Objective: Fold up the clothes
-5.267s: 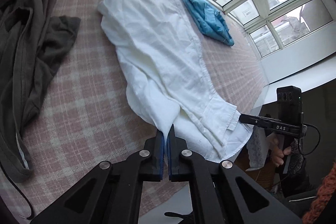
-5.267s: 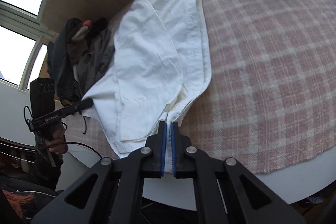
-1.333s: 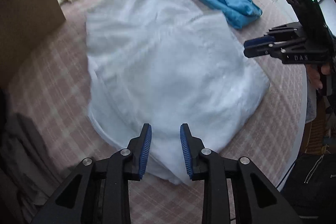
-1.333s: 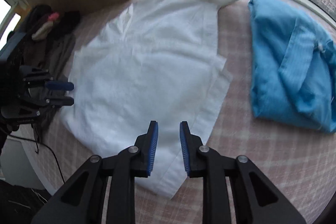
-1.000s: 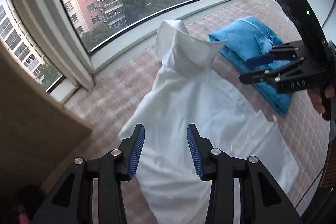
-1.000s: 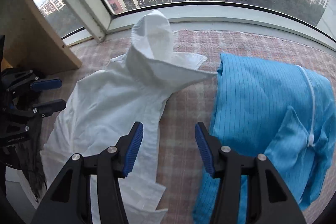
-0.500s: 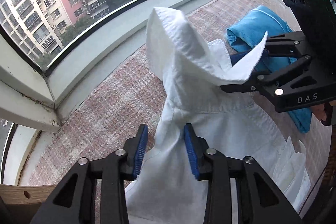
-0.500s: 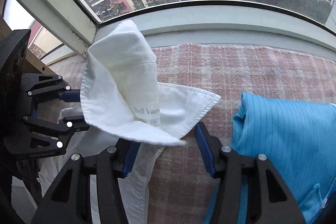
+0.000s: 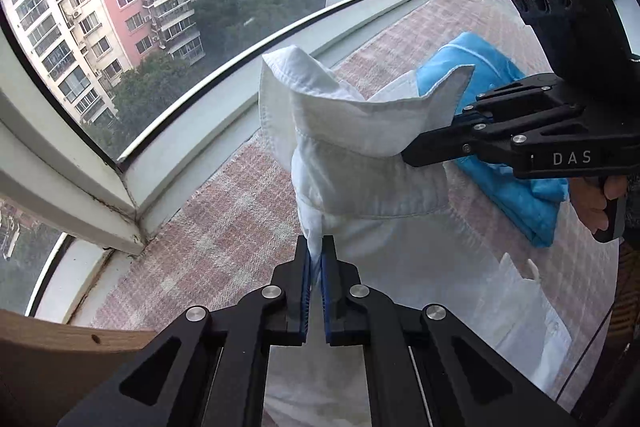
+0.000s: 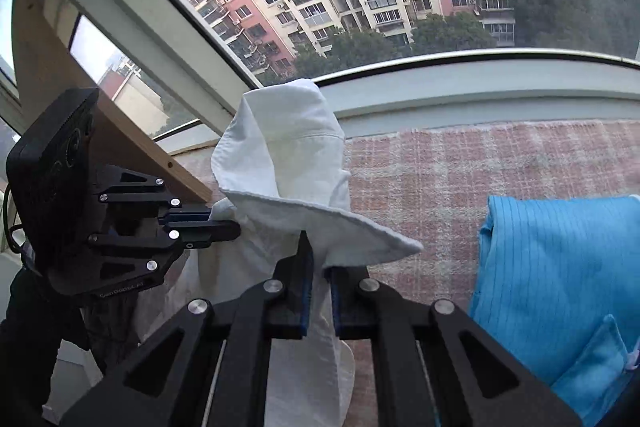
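Both grippers pinch shirt at collar base.
Left gripper [image 9: 316,259] and right gripper [image 10: 318,275] each clamp the white shirt [image 9: 360,163], frame centre on the cloth [image 9: 224,211]. Judged light, limp cotton; collar stiffer, so shoulder seams seem best holds.

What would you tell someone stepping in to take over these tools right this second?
Left hand-held gripper: shut on the white shirt, at the cloth just below the collar.
Right hand-held gripper: shut on the white shirt too, under the collar's other side.
The shirt lies on the pink checked cover by the window, collar end standing up. A blue garment lies beside it.
Done: both collar-side grips taken.
Left: probably carry the collar end over and finish the fold.
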Available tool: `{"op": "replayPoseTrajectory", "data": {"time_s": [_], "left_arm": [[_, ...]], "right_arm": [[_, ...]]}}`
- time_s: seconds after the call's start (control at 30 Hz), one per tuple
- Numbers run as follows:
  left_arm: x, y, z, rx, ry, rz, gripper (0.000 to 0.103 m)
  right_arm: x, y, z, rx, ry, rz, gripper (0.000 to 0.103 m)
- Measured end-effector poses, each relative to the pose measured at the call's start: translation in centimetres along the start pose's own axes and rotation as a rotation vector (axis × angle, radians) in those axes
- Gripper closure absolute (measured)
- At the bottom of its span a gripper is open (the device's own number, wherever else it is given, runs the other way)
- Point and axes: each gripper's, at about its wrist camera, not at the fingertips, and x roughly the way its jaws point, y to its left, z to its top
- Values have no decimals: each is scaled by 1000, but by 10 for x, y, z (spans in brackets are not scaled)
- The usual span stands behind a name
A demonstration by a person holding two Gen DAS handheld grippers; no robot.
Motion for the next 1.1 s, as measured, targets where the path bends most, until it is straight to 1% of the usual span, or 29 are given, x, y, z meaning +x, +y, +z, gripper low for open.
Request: {"op": "replayPoseTrajectory", "data": {"time_s": [0.1,0.2,0.3,0.4,0.43,0.47,0.5,0.53,0.57,0.67,0.73,0.77,0.83,0.87,0.93,0.97,1.0,1.03,1.07,1.1], "left_arm": [[-34,-19,-18,27,-42,6,99],[-69,-47,-41,84,-83,13,99],[-96,-69,-61,136,-128,18,99],[-112,-95,-92,138,-172,10,99],[-115,-103,-105,135,-172,5,98],[-114,-109,-121,124,-152,-4,96],[-112,-116,-137,113,-131,-13,94],[-111,-123,-152,102,-111,-22,91],[-110,-130,-168,91,-90,-31,91],[-106,-150,-216,58,-28,-58,91],[-108,-160,-242,35,2,-67,91],[-116,-154,-241,25,-9,-54,91],[-131,-137,-232,15,-47,-24,91],[-137,-127,-225,7,-68,-2,91],[-145,-103,-206,-15,-117,64,91],[-149,-91,-197,-26,-142,86,93],[-153,-80,-187,-37,-170,89,94],[-154,-70,-177,-40,-190,97,91],[-152,-62,-166,-28,-199,109,89],[-148,-56,-159,-21,-195,113,91]], "right_arm": [[-37,28,-12,-60,-62,4,95],[-71,60,-37,-138,-117,-8,95],[-100,89,-73,-204,-169,-39,95],[-121,109,-122,-274,-211,-102,95],[-123,111,-142,-274,-207,-113,95],[-124,113,-163,-274,-202,-124,95],[-125,114,-184,-270,-190,-140,93],[-122,114,-206,-263,-160,-164,90],[-118,115,-225,-260,-121,-179,90],[-108,112,-265,-207,-2,-176,90],[-114,96,-271,-145,30,-171,90],[-126,93,-273,-128,15,-173,90],[-146,92,-262,-115,-38,-175,89],[-152,96,-247,-108,-56,-164,89],[-158,104,-220,-79,-86,-116,83],[-157,111,-209,-78,-103,-82,81],[-154,122,-199,-94,-115,-67,74],[-150,133,-189,-113,-118,-54,64],[-140,144,-177,-137,-105,-49,64],[-131,154,-167,-162,-103,-49,64]]}}
